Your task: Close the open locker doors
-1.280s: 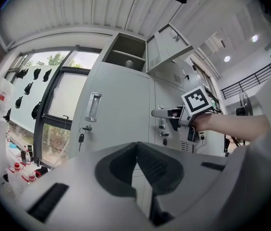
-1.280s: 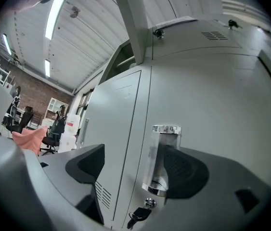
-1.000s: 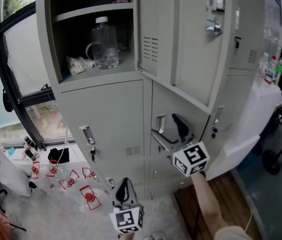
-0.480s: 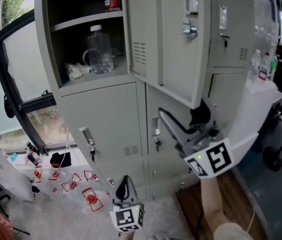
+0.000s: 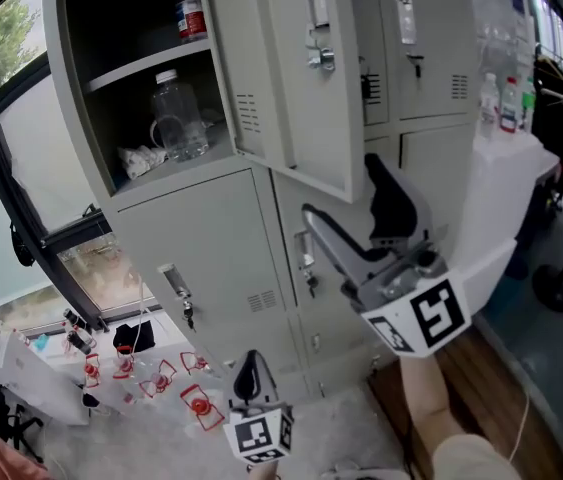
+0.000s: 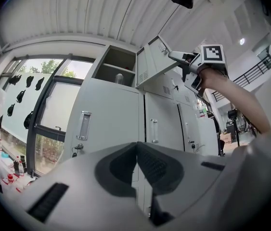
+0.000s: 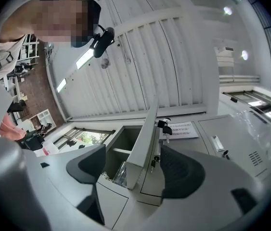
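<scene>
R gripper [image 5: 345, 194] is up w/ jaws apart either side of the open door's [image 5: 291, 78] lower edge, prob. to swing it shut. L gripper [image 5: 249, 366] hangs low, clenched, empty.

Open locker door [image 5: 283, 78] inside right claw [image 5: 341, 190]

A dark-framed window [image 5: 31, 198] fills the left wall, with green trees [image 5: 13, 28] beyond it. The pale floor [image 5: 151, 453] below is strewn with small red-and-white items [image 5: 201, 405], perhaps clips; rightward lie brown wood planks [image 5: 501, 408]. The ribbed white ceiling [image 6: 101, 13] carries round lamps [image 7: 244, 55].
</scene>
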Available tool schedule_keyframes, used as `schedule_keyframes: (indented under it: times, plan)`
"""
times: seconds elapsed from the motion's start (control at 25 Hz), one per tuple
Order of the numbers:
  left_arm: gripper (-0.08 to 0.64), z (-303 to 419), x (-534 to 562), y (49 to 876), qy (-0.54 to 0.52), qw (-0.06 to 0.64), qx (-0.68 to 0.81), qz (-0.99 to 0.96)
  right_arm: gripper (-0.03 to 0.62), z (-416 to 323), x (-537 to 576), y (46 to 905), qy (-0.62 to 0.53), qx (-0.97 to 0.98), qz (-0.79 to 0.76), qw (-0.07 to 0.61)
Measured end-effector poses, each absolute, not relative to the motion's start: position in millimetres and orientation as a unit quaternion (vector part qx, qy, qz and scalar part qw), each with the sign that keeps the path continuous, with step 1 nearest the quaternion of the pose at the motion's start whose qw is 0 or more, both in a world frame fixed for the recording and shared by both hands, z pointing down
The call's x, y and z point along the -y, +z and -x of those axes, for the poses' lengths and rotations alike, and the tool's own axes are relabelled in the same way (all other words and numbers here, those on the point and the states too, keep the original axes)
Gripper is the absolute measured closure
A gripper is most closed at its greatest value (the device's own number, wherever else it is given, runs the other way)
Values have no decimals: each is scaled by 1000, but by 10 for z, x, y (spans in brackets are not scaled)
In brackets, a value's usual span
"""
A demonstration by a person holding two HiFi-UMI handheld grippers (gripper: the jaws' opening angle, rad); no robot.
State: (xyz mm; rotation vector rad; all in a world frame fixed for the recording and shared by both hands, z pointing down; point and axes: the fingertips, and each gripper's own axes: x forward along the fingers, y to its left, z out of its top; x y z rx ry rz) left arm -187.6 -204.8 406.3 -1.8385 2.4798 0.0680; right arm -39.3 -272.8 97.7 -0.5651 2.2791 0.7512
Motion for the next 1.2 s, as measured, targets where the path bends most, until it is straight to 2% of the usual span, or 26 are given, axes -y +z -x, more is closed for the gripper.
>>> schedule_keyframes:
  times: [0.16,0.2,0.24,0.32,0.72,1.2]
  plan:
    - [554,1897,2049,4121,39,47,-800,598,255,379,2758,1039,268,-879,218,328]
    - [554,1893,2048,4126,40,47,-799,598,298,365,2762,1060,261,-881,216,329]
    - [554,1882,2046,4128,38,45,-800,598,377,344,2763,1076,254,-883,215,332]
    - [554,1853,2039,4129,34,39,-800,598,420,302,2759,1093,246,-883,213,338]
    - [554,1842,1979,4088,25,30,-807,589,495,299,2691,1101,238,-884,196,351]
    - [554,1883,1816,4017,20,24,-828,560,497,655,2204,1073,277,-881,149,352]
